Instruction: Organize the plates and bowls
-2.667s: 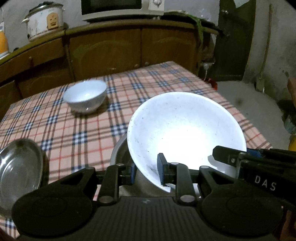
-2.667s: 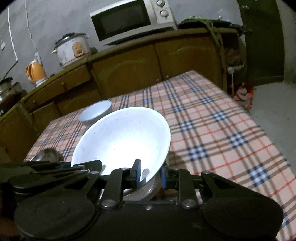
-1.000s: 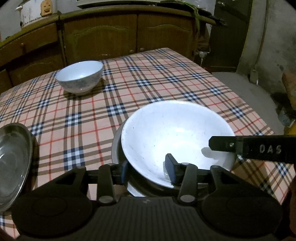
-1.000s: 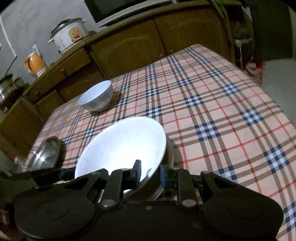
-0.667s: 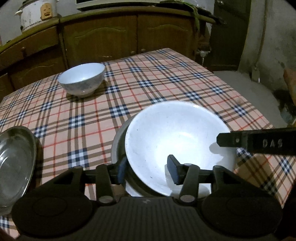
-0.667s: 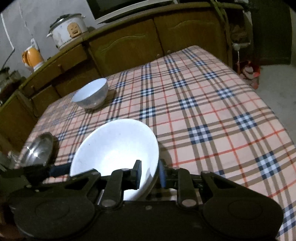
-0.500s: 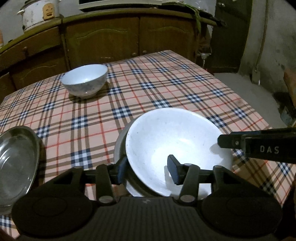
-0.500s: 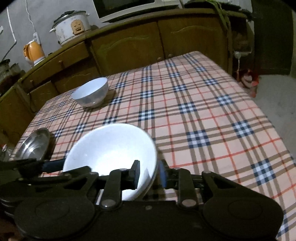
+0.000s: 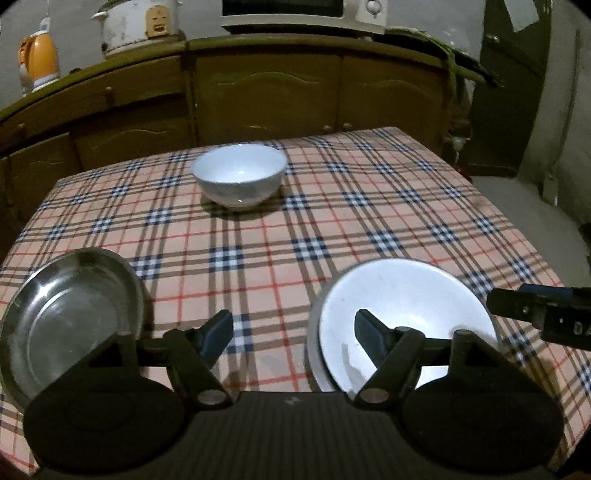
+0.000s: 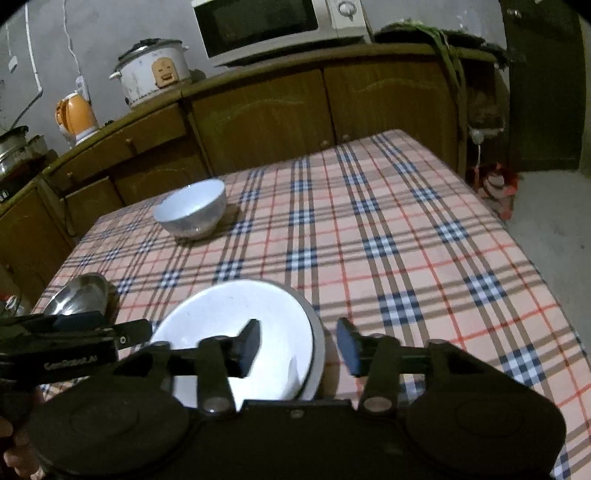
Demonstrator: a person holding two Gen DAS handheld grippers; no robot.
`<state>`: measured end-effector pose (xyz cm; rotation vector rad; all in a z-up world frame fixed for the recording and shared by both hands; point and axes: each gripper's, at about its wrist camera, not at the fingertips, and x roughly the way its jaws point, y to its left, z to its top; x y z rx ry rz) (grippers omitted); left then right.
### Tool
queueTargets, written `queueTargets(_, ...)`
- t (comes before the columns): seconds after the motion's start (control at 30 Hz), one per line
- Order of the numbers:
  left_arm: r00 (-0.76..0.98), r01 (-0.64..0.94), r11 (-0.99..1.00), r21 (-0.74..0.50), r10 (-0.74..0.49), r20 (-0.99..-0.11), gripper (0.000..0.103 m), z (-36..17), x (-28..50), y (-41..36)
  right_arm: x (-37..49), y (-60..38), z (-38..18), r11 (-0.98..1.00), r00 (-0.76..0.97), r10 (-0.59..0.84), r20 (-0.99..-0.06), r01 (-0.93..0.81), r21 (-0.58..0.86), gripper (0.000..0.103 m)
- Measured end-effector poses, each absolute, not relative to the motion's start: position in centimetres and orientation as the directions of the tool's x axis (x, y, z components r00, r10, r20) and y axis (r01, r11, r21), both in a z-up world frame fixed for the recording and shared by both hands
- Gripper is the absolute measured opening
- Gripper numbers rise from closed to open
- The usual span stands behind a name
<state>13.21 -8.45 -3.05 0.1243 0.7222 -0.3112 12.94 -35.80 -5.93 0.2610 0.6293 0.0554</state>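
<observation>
Now the white plate (image 9: pixel 402 310) sits nested in a steel dish (image 10: pixel 317 343) at the near edge of the table (image 9: pixel 332 229), mouth up and level; only a grey rim of the dish shows around it, and nothing lies in the plate. Round, so no long axis to record. Left gripper (image 9: pixel 293 334): jaws opening, spread wide; one finger stands over the plate's left side, the other over bare cloth, neither pad pressing on anything. Right gripper (image 10: pixel 299 345): jaws opening, straddling the plate's right rim, pads clear of it. Steel plate (image 9: pixel 70 317) rests empty, mouth up, at the near left edge, well apart from the stack. Small bowl (image 9: pixel 240 177) stands upright and empty near the far side of the table. Behind, on the cabinet (image 9: pixel 266 92): rice cooker (image 9: pixel 138 24), kettle (image 9: pixel 38 61), microwave (image 10: pixel 273 26).
</observation>
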Motion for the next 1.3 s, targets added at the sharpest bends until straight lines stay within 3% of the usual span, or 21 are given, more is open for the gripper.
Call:
queueTargets(0.3,0.736,0.304,0.953,0.014,-0.225,-0.638,0.075,-2.0,14.3,-7.9,14.4,-34.4,-4.2,0.966,0.840,0.136,-0.526,0.005,0.258,0.081)
queueTargets(0.8,0.758,0.223,0.975,0.008,-0.168,-0.631,0.078,-2.0,18.8,-6.2,19.7,-33.2,-3.3,0.963,0.838,0.167,-0.519,-0.025,0.270,0.081)
queueTargets(1.3,0.817,0.135,0.987,0.082,-0.064,-0.573,0.079,-1.4,29.2,-5.5,32.1,-29.6,-2.8,0.955,0.822,0.220,-0.525,-0.072,0.288,0.081)
